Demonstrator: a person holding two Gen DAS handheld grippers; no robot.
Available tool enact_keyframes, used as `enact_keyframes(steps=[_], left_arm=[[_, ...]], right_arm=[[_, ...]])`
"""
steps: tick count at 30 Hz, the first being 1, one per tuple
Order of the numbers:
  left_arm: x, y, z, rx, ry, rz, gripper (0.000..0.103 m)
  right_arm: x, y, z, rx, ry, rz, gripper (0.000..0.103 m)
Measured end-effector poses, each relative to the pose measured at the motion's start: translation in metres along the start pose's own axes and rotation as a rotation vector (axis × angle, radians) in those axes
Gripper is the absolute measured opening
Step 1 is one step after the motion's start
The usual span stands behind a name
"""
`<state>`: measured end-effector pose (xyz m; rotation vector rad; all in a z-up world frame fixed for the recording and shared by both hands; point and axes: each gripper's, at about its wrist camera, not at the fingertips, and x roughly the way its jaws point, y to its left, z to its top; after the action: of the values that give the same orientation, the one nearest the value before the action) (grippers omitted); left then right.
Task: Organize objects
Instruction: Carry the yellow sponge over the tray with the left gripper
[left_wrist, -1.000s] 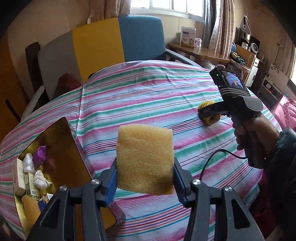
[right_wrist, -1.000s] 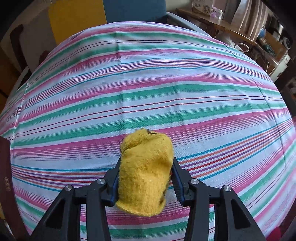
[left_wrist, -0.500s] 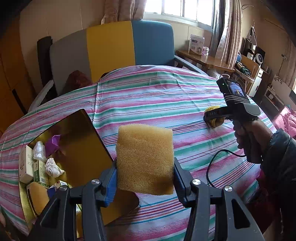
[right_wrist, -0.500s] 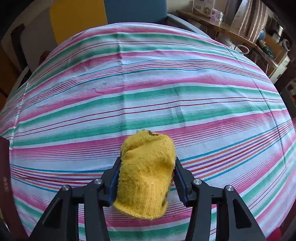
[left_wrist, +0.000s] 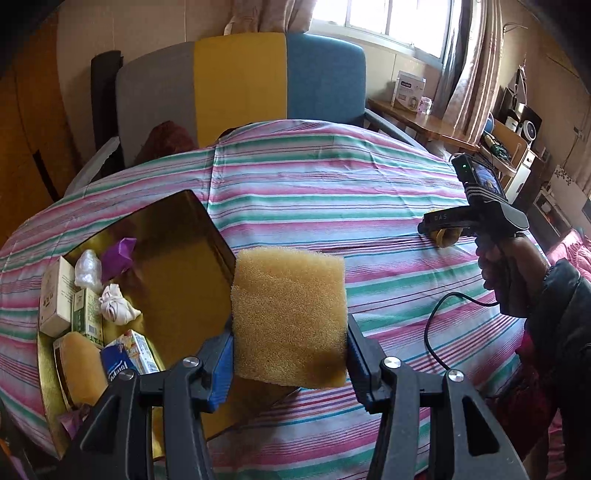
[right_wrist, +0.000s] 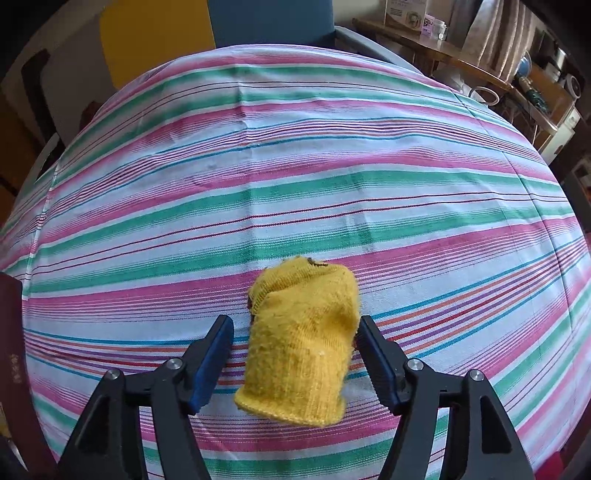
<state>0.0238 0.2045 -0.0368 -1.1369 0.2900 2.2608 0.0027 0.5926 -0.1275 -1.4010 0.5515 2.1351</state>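
My left gripper (left_wrist: 288, 343) is shut on a yellow-brown sponge block (left_wrist: 288, 295) and holds it above the striped tablecloth, beside the right edge of a golden tray (left_wrist: 177, 258). In the right wrist view my right gripper (right_wrist: 295, 321) points down at a yellow knitted sock (right_wrist: 303, 350) lying on the cloth. Its jaws are opening. The sock lies between them with a clear gap at the left pad. The left wrist view shows that gripper (left_wrist: 439, 230) at the far right, held by a hand over the sock (left_wrist: 448, 238).
The tray holds small boxes (left_wrist: 55, 295), a white crumpled cloth (left_wrist: 116, 304), a purple wrapper (left_wrist: 123, 251), a blue carton (left_wrist: 129, 363) and another sponge (left_wrist: 83, 365). A grey, yellow and blue chair (left_wrist: 240, 81) stands behind the table. A black cable (left_wrist: 443, 306) trails at the right.
The left gripper carried the sponge leftward, so more of the tray shows. The right gripper's jaws spread away from the sock, which settled on the cloth.
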Motion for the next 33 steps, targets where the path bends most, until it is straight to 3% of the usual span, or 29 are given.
enact_keyframes(steps=[7, 10, 14, 19, 22, 27, 33], left_arm=[[-0.008, 0.027, -0.006, -0.061, 0.002, -0.012, 0.053], [-0.019, 0.057, -0.006, -0.135, -0.012, -0.003, 0.053], [-0.033, 0.109, -0.013, -0.25, -0.024, 0.054, 0.053], [-0.047, 0.17, -0.027, -0.402, -0.031, 0.131, 0.053], [-0.048, 0.194, -0.035, -0.476, -0.016, 0.135, 0.053], [-0.031, 0.198, -0.034, -0.531, 0.029, 0.06, 0.053], [-0.005, 0.173, -0.019, -0.487, 0.074, -0.006, 0.053]], right_arm=[[-0.001, -0.007, 0.002, -0.004, -0.011, -0.015, 0.068], [-0.003, -0.005, 0.003, -0.011, -0.016, -0.02, 0.065], [0.001, 0.002, -0.001, -0.021, -0.019, -0.044, 0.045], [0.0, 0.01, -0.002, -0.058, -0.024, -0.067, 0.042], [0.0, 0.009, -0.001, -0.055, -0.023, -0.066, 0.042], [-0.004, 0.016, -0.006, -0.062, -0.022, -0.071, 0.042], [-0.002, 0.025, -0.004, -0.082, -0.023, -0.081, 0.042]])
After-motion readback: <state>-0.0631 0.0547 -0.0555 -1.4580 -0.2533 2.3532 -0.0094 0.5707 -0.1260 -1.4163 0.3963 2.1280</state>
